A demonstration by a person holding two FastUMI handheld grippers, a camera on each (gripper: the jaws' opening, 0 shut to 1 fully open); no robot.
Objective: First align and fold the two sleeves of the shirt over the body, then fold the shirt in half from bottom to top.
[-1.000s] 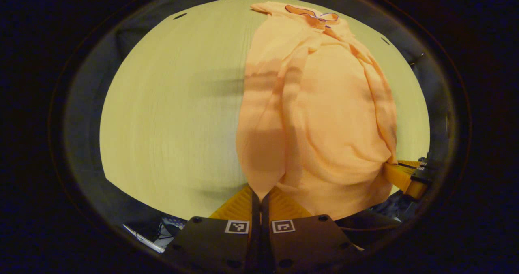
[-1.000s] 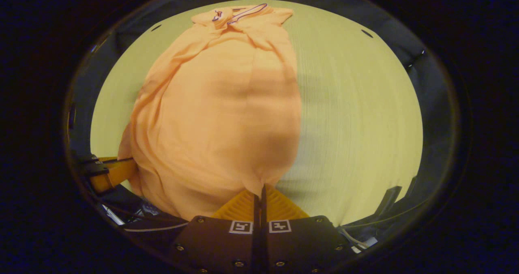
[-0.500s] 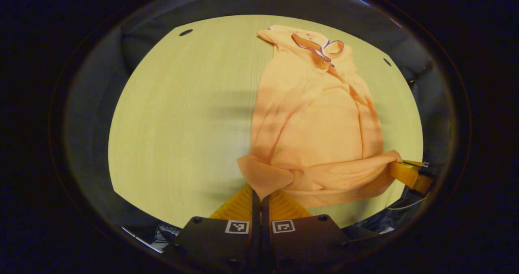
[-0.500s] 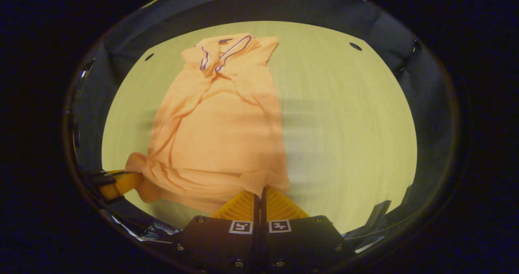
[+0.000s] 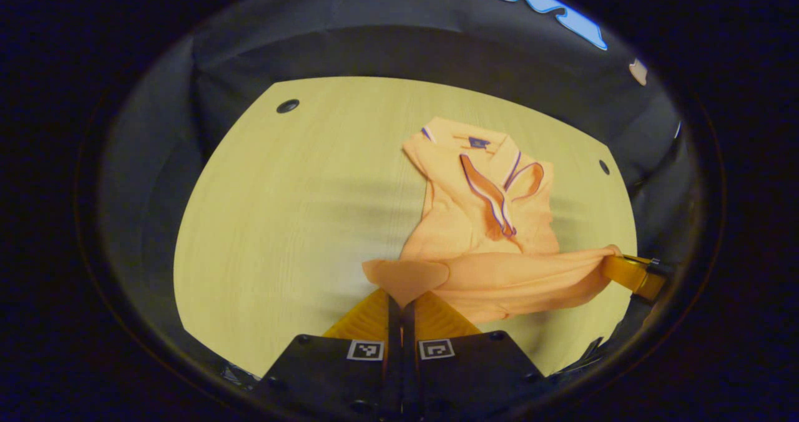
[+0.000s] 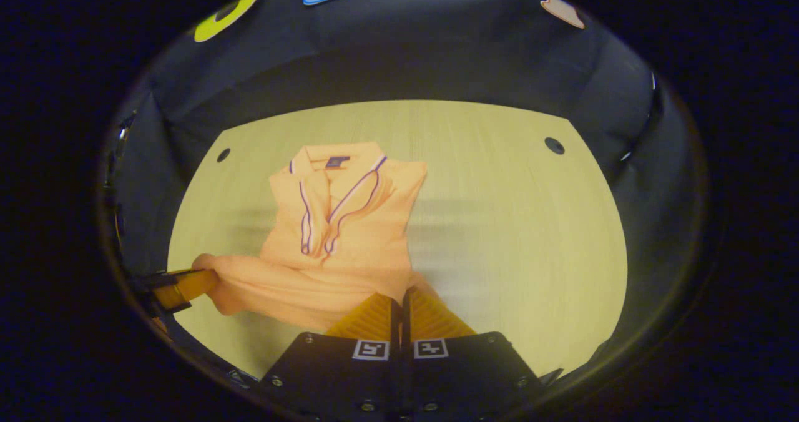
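Left gripper (image 5: 400, 297): fingers pressed together, no gap visible between them, a corner of the orange shirt (image 5: 480, 222) pinched between the tips. The fabric corner comes to a point right at the finger line and fans out above it as a small flap.

Right gripper (image 6: 401, 297): same, fingers clamped tight on the other hem corner, cloth bunched at the tips and spreading off to the left of them.

Each gripper also shows in the other's view. In the left gripper view the right gripper (image 5: 627, 272) sits at the far right edge with the hem pulled to a twisted point at its tip. In the right gripper view the left gripper (image 6: 181, 286) sits at the far left edge, hem gathered at it likewise.

The hem runs between the two grippers as a taut, slightly sagging band, raised off the table (image 5: 293, 210). It lies across the lower part of the shirt body, just below the placket.

The shirt lies on the light wood table, collar end far from the grippers, collar (image 6: 331, 160) flat with dark piping along collar and placket. Sleeves are tucked in over the body; the outline is a narrow rectangle. The upper half lies flat on the table, the lower half is doubled up toward the collar.

Small dark round holes (image 6: 553, 145) near the table's far corners.
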